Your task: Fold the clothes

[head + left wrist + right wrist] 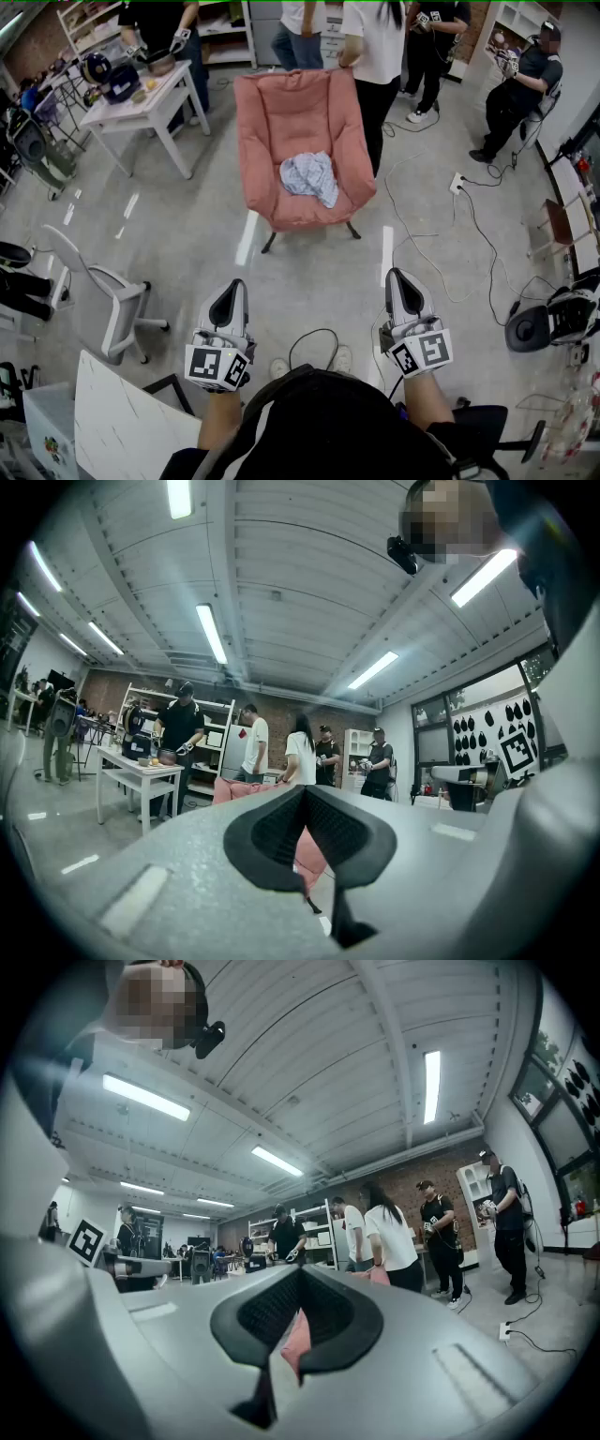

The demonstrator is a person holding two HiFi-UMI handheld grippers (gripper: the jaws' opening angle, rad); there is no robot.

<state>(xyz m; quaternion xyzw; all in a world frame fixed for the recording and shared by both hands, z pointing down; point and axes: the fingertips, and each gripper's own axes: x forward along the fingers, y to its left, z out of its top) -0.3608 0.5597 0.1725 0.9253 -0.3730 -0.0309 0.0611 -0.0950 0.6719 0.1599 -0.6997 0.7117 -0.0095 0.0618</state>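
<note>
Pink armchair (292, 103), standing on grey floor (187, 234). Holds one crumpled light patterned cloth (310, 177) on seat, touching cushion. Left of armchair: white table (155, 105), bearing black appliance (120, 81). In front of armchair, on floor: two white tape strips (247, 237). Right of armchair, on floor: white power strip (457, 183) with trailing black cables (441, 272).

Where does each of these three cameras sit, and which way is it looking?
Head view: on the person's head, looking steeply down at the pink chair holding a crumpled garment; both forearms, left tool and right tool show.
Left gripper view: on the left tool, looking level along its shut jaws; the person's head shows above.
Right gripper view: on the right tool, likewise.
Shared: all three see the chair.
</note>
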